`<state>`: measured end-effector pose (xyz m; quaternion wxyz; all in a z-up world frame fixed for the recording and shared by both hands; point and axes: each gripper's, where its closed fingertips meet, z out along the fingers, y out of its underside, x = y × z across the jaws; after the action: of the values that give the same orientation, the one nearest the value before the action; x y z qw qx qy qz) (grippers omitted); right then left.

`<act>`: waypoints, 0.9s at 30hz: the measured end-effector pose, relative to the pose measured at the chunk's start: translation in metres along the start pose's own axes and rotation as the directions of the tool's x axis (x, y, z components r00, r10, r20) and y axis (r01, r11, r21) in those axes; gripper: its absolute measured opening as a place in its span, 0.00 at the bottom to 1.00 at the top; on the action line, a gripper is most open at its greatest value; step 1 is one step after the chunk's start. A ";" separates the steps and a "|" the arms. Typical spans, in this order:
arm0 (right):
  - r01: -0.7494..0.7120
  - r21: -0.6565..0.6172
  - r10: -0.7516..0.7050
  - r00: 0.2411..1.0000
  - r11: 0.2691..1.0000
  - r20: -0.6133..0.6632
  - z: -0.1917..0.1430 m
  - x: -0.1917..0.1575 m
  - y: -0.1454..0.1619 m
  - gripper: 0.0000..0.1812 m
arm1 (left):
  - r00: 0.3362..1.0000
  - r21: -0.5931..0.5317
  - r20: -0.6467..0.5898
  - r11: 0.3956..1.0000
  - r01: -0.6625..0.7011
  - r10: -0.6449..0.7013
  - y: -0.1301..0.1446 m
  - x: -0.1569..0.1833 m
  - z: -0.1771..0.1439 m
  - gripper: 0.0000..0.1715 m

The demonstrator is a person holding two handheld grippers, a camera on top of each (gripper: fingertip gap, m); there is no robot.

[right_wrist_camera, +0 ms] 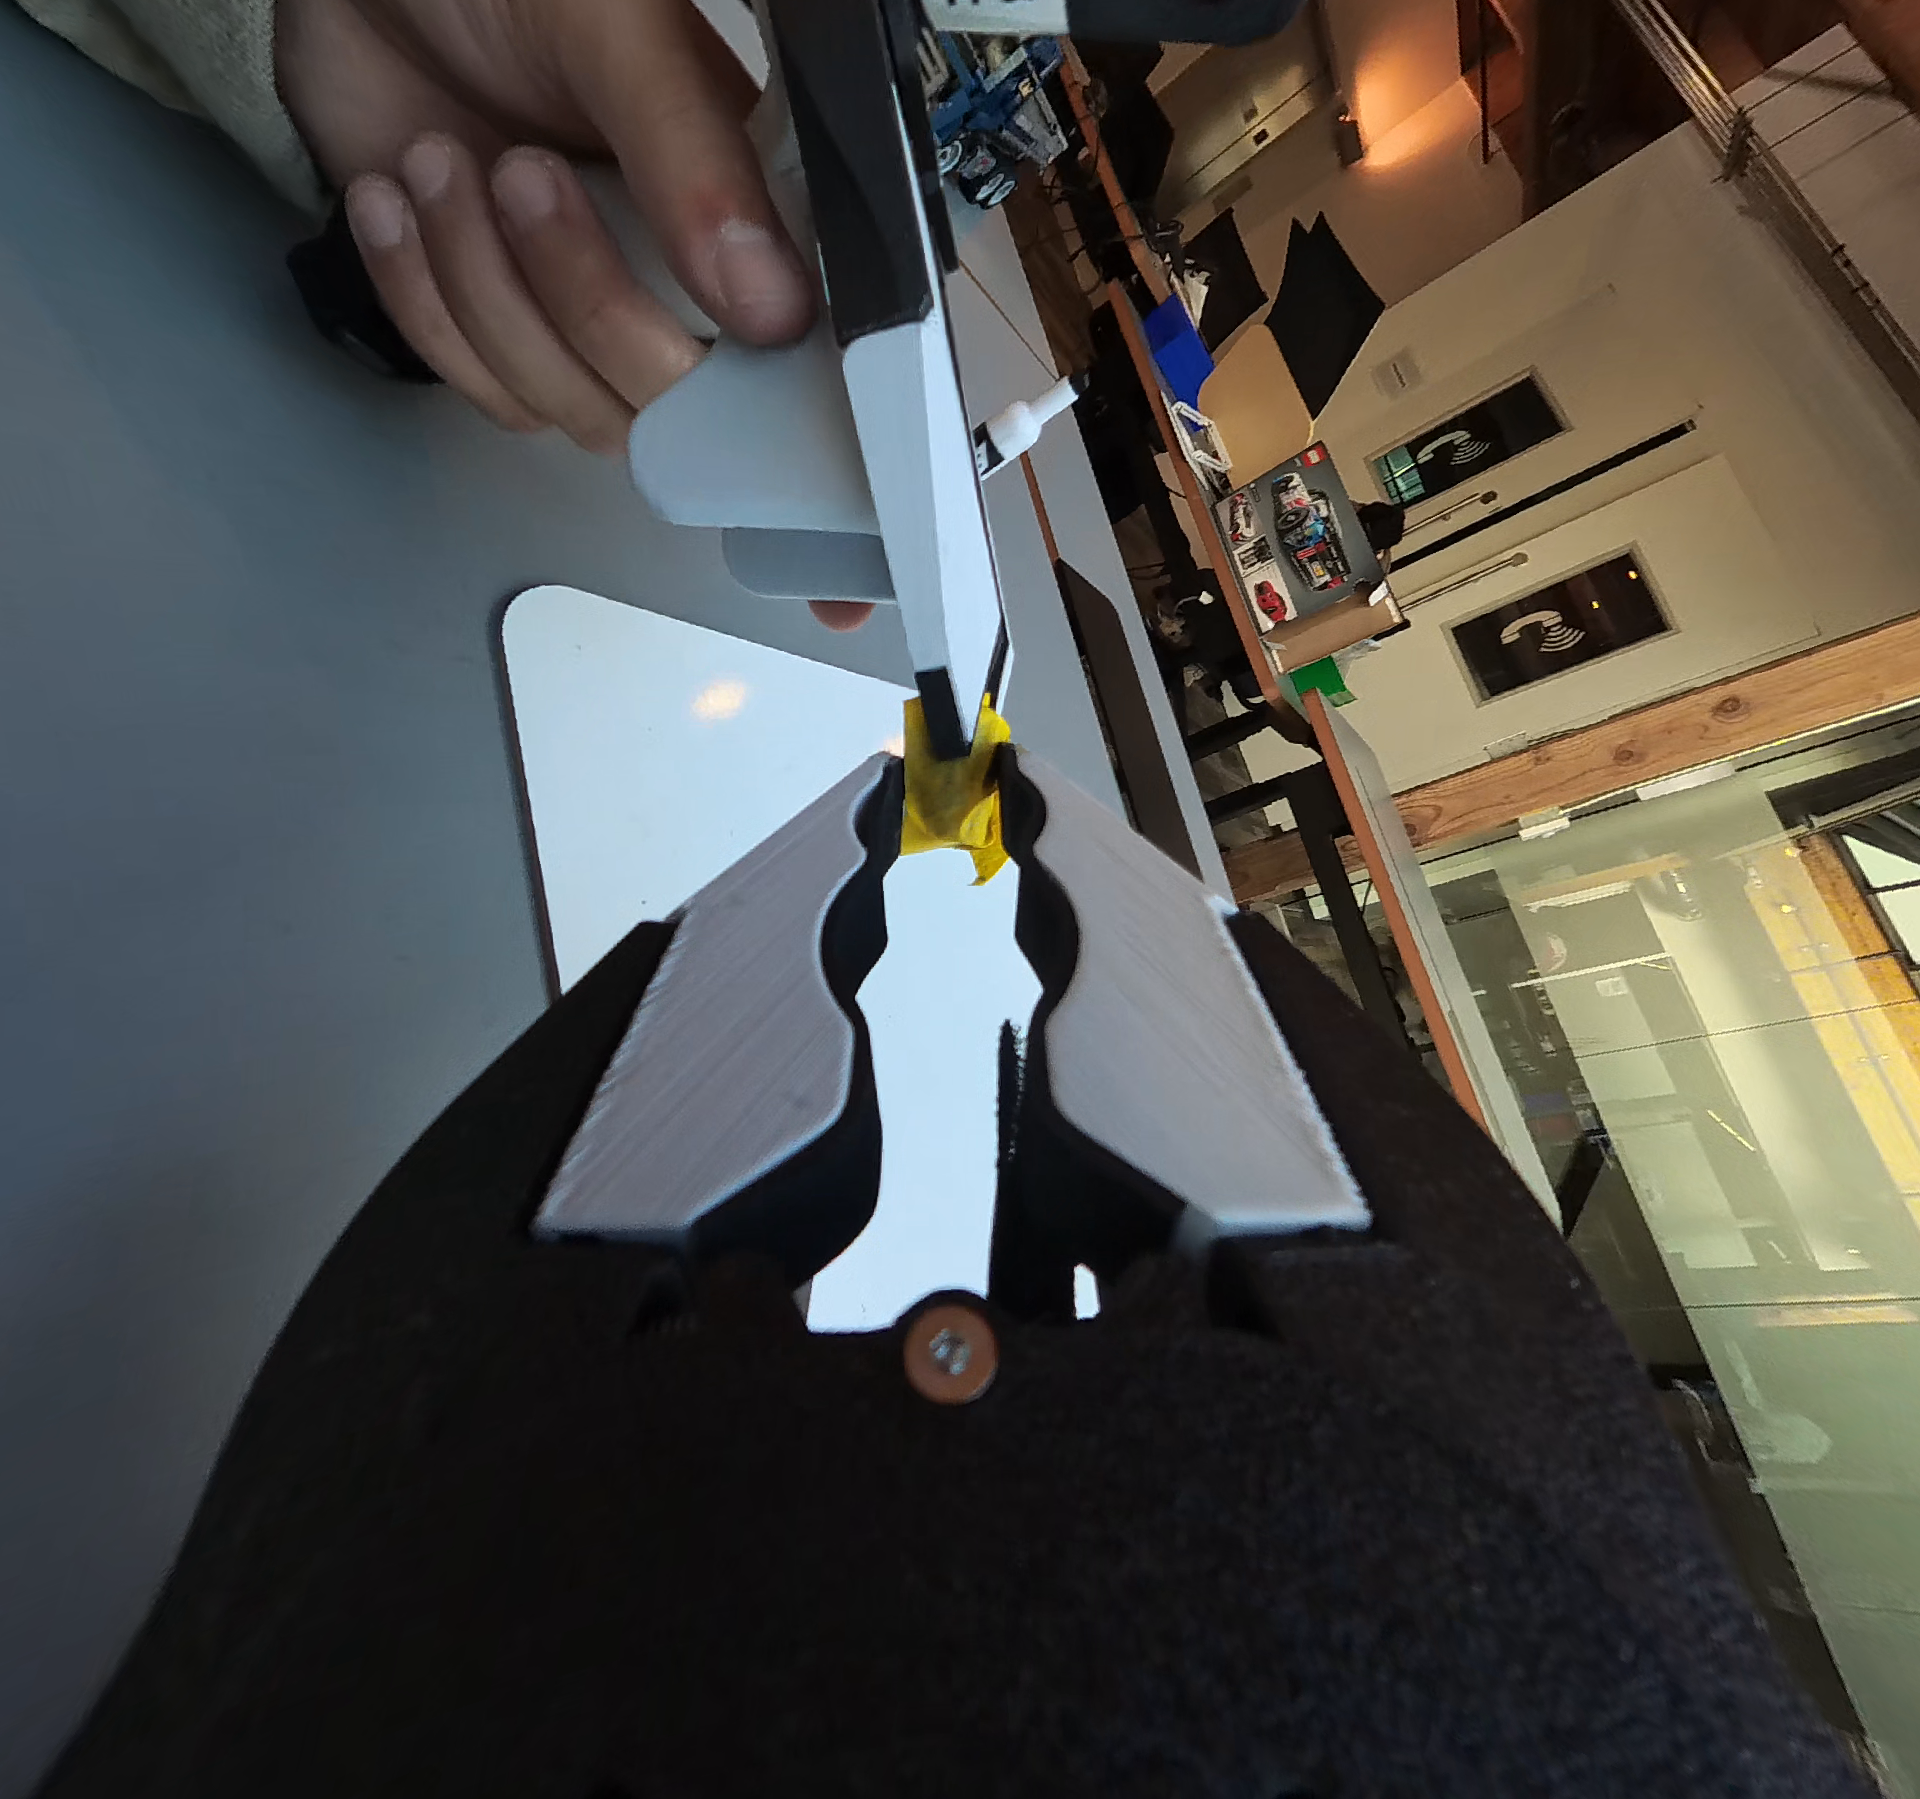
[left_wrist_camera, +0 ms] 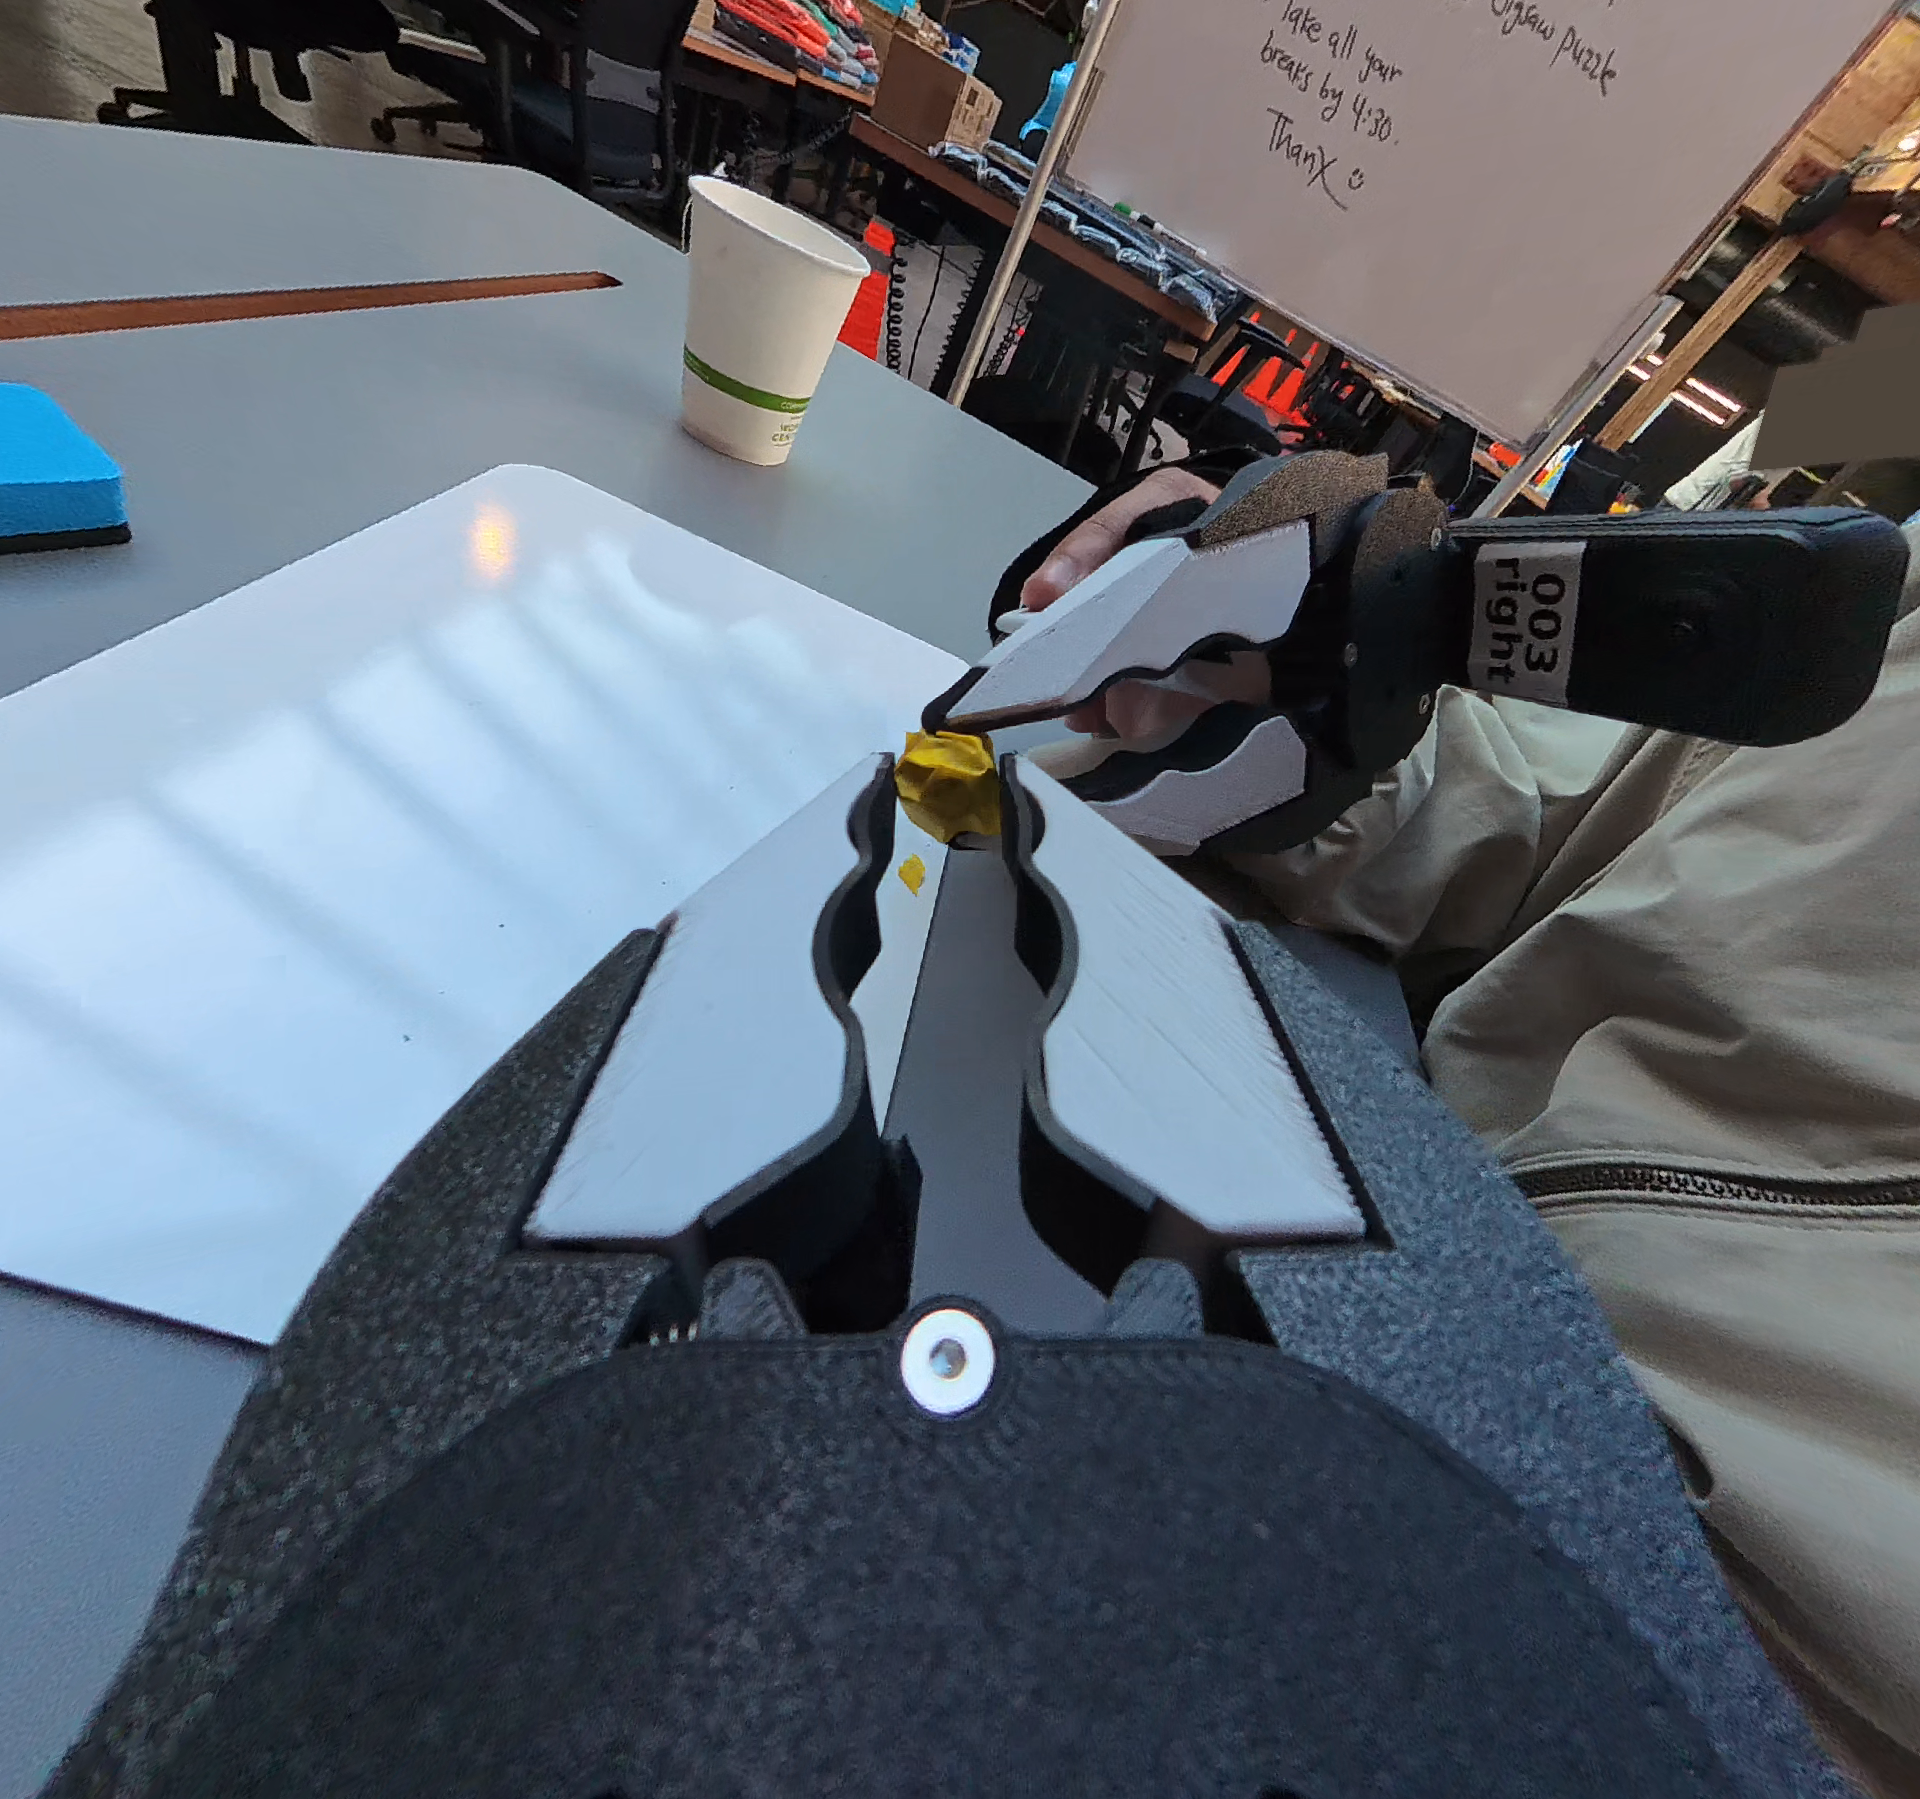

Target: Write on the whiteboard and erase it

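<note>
A crumpled yellow wad of tape (left_wrist_camera: 945, 799) sits between the fingertips of my left gripper (left_wrist_camera: 945, 778), just above a glossy white board (left_wrist_camera: 416, 814) on the grey table (left_wrist_camera: 312, 222). My right gripper (left_wrist_camera: 987, 741) comes in from the right, and its upper finger rests on top of the wad. In the right wrist view, the right gripper (right_wrist_camera: 945, 773) pinches the same wad (right_wrist_camera: 940, 809) between its tips. There the left gripper (right_wrist_camera: 961, 726) reaches down from above onto the wad. A small yellow flap (right_wrist_camera: 987, 861) hangs off the wad.
A white paper cup (left_wrist_camera: 764, 326) stands beyond the board, near the table's far edge. A blue eraser (left_wrist_camera: 52, 471) lies at the left. A whiteboard on a stand (left_wrist_camera: 1455, 139) stands behind the table. A person's beige jacket (left_wrist_camera: 1662, 1022) fills the right side. A hand (right_wrist_camera: 540, 191) holds the left gripper.
</note>
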<state>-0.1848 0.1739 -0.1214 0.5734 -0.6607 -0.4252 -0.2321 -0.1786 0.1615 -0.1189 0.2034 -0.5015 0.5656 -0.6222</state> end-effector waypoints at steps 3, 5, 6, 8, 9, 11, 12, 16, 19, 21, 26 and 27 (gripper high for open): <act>-0.106 0.026 0.105 0.994 0.994 0.013 -0.001 -0.001 0.000 0.11 | 0.999 -0.023 0.006 0.999 -0.046 0.046 0.002 -0.001 -0.001 0.11; -0.289 0.093 0.287 0.957 0.953 0.029 -0.007 0.007 -0.003 0.22 | 0.991 0.012 0.032 0.991 -0.131 0.131 -0.005 -0.003 -0.007 0.11; -0.383 0.121 0.376 0.924 0.916 0.072 -0.012 0.012 -0.005 0.26 | 0.982 0.035 0.047 0.982 -0.187 0.185 -0.010 -0.003 -0.011 0.11; -0.617 0.153 0.571 0.778 0.772 0.261 -0.020 0.017 -0.012 0.26 | 0.941 0.063 0.072 0.940 -0.336 0.331 -0.015 0.002 -0.017 0.11; -0.724 0.146 0.651 0.676 0.674 0.345 -0.023 0.022 -0.013 0.26 | 0.916 0.068 0.084 0.914 -0.399 0.393 -0.015 0.005 -0.017 0.11; -0.876 0.089 0.712 0.440 0.474 0.547 -0.032 0.024 -0.019 0.23 | 0.881 0.102 0.070 0.875 -0.474 0.469 -0.015 0.016 -0.017 0.11; -0.926 0.038 0.711 0.314 0.375 0.629 -0.036 0.025 -0.022 0.22 | 0.875 0.113 0.061 0.867 -0.484 0.481 -0.015 0.019 -0.016 0.11; -0.953 -0.063 0.709 0.175 0.295 0.683 -0.034 0.018 -0.017 0.18 | 0.875 0.136 0.022 0.866 -0.482 0.484 -0.014 0.029 -0.015 0.11; -0.950 -0.088 0.694 0.153 0.299 0.703 -0.034 0.011 -0.022 0.13 | 0.873 0.136 0.001 0.865 -0.483 0.487 -0.011 0.033 -0.014 0.11; -0.951 -0.086 0.673 0.143 0.296 0.725 -0.036 0.010 -0.027 0.10 | 0.875 0.139 -0.023 0.869 -0.476 0.483 -0.009 0.037 -0.014 0.11; -0.945 -0.105 0.646 0.128 0.309 0.752 -0.040 0.005 -0.030 0.05 | 0.887 0.138 -0.076 0.886 -0.442 0.455 -0.006 0.043 -0.014 0.11; -0.943 -0.114 0.639 0.119 0.312 0.760 -0.041 0.003 -0.031 0.05 | 0.890 0.139 -0.091 0.890 -0.433 0.447 -0.005 0.045 -0.014 0.11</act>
<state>-0.2013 0.1351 -0.0919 0.5175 -0.6781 -0.2032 0.4808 -0.2075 0.1334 -0.0945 0.3332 -0.3088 0.6391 -0.6206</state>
